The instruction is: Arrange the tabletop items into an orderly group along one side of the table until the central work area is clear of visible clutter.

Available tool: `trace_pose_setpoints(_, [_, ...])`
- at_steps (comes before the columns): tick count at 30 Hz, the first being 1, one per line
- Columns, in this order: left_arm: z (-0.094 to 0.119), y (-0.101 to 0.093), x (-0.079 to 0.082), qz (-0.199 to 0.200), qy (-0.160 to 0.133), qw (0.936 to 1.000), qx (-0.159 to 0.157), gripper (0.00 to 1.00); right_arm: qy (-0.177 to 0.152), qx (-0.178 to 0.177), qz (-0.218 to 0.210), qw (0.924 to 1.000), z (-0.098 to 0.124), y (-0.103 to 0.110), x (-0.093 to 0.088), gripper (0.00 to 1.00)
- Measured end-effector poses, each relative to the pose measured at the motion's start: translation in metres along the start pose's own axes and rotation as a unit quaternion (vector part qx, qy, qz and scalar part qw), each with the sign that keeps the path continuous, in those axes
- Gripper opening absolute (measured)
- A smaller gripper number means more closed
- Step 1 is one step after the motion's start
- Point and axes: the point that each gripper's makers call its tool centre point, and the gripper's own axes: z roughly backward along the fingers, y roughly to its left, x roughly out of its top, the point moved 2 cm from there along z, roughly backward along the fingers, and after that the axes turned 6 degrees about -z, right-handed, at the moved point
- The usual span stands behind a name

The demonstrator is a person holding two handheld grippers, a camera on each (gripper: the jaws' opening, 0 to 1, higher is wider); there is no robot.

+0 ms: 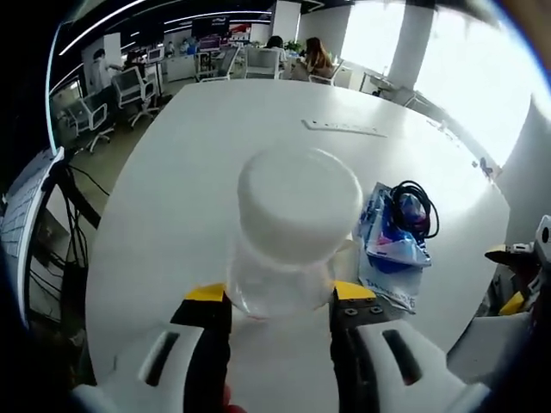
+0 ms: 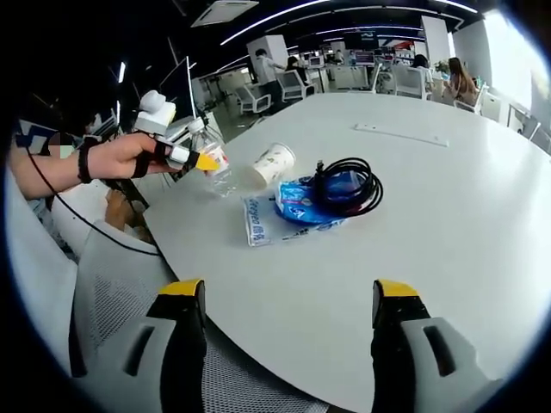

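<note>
A clear plastic bottle (image 1: pixel 280 288) sits between my left gripper's (image 1: pixel 280 318) yellow-tipped jaws, which are shut on it. In the right gripper view a hand holds that left gripper (image 2: pixel 194 159) at the table's near-left edge, with the bottle (image 2: pixel 213 163) roughly upright. A white paper cup (image 2: pixel 274 163) lies on its side right beside the bottle, and its pale rounded body (image 1: pixel 297 206) looms just beyond the bottle. A blue packet (image 2: pixel 301 206) carries a coiled black cable (image 2: pixel 349 185). My right gripper (image 2: pixel 288 318) is open over the table edge, holding nothing.
The large white round table (image 2: pixel 448 224) stretches away bare beyond the packet (image 1: pixel 392 249) and cable (image 1: pixel 413 206). A thin white strip (image 2: pixel 405 135) lies near the far side. Office chairs, desks and seated people fill the background. My right gripper (image 1: pixel 516 284) shows at the table's right edge.
</note>
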Motion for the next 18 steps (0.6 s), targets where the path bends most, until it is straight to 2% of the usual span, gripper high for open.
trace_pose_setpoints(10, [-0.0053,-0.0022,0.001,-0.012,-0.026,0.9995,-0.01,0.5,0.005,-0.003,-0.003,1.0,0.0026,-0.0027,-0.0056,0.79])
trace_pose_setpoints(18, [-0.0065,0.0045,0.0033,-0.01,-0.033,0.9994,-0.002,0.42,0.004,-0.003,-0.004,1.0,0.0018,-0.004,-0.0038,0.79])
